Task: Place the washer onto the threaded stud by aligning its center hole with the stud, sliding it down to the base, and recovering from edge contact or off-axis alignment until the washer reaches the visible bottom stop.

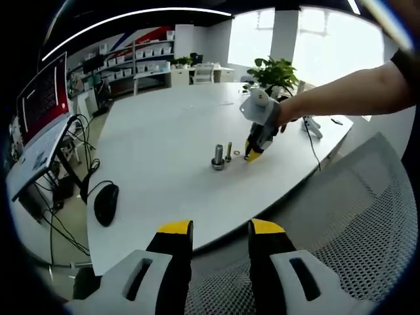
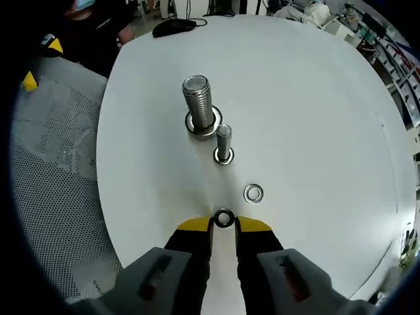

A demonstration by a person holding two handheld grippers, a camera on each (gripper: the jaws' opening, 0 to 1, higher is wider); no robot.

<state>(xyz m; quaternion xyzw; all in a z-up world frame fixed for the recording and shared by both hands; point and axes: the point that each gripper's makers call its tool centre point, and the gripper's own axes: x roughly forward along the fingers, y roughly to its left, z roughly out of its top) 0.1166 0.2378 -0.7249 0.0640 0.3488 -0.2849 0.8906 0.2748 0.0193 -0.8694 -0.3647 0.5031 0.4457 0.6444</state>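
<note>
Washer: the small dark steel ring [image 2: 224, 218] sits between your right gripper's [image 2: 224, 224] yellow tips, seemingly pinched. Lift it level, then centre its hole over the slim threaded stud [image 2: 224, 143] just beyond. Your left gripper [image 1: 220, 230] hangs parted, well back.

Studs: big stud [image 2: 199, 105] and small stud [image 2: 224, 142] bright threaded metal. Washer [image 2: 253, 193] shiny steel. Table [image 2: 308, 98] smooth matt white. Chair [image 2: 52, 164] grey perforated mesh.
</note>
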